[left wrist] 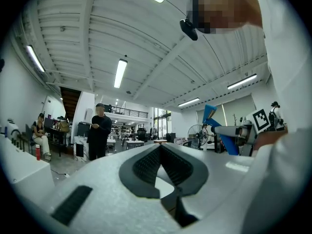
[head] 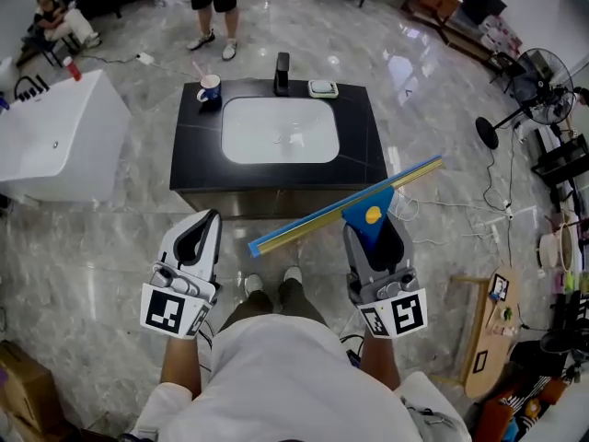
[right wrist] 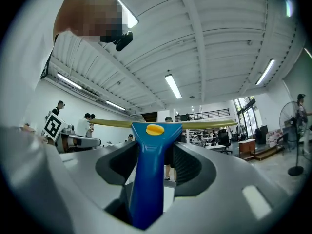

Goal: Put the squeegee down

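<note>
Right gripper clamps squeegee handle, blade crosswise beyond jaw tips; left gripper closed, empty.

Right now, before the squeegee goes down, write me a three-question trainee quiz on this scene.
1. True or false: the left tongs are shut with nothing between them.
2. Which tongs hold the squeegee by its blue handle? A) left tongs B) right tongs C) both
3. Fill in: in the head view, the mug stands on the black counter to the ___ of the faucet.

Key: 1 true; 2 B; 3 left.
</note>
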`<state>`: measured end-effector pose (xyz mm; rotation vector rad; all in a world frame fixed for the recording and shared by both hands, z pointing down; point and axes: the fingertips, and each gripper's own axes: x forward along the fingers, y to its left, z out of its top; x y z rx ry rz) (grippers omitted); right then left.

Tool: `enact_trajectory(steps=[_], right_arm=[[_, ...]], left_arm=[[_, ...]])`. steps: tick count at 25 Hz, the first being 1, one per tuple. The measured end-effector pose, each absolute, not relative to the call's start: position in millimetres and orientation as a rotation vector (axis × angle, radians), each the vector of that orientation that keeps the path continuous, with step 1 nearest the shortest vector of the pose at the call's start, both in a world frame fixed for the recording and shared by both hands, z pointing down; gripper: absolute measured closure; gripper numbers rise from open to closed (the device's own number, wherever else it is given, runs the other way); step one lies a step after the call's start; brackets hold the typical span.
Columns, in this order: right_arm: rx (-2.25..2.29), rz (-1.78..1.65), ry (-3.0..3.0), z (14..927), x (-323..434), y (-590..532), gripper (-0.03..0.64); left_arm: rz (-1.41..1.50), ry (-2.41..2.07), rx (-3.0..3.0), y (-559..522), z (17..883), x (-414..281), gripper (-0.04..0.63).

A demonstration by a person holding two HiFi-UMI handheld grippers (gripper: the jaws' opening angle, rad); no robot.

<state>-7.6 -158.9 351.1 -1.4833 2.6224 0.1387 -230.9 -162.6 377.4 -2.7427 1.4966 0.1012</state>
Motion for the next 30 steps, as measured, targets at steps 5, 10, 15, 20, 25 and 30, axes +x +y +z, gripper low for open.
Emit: enact_trajectory(steps=[5, 10, 15, 20, 25, 30], right_arm=[[-1.477, 0.127, 2.65, 358, -1, -200, 0.38], [-1.434, 0.098, 2.65, 353, 8, -217, 0.38], [-1.422, 0.067, 2.66, 359, 8, -229, 0.382], [-1.513, 0.056, 2.681, 379, 41, -245, 0.382], [-1.62, 0.044, 2.802, 439, 83, -285, 0.382], [-1.694, -0.06, 2.953, 524, 121, -351, 0.383]], left_arm=[[0.111, 1.595, -2.708, -183, 380, -236, 0.592], [0.08, 1.561, -2.738, -190, 380, -211, 0.591], [0.088, 1.562, -2.743, -204, 376, -205, 0.591], [0.07, 1.523, -2.778, -219, 383, -180, 0.591], [0.051, 1.509, -2.797, -231, 390, -161, 0.591], [0.022, 1.523, -2.804, -246, 399, -146, 0.591]])
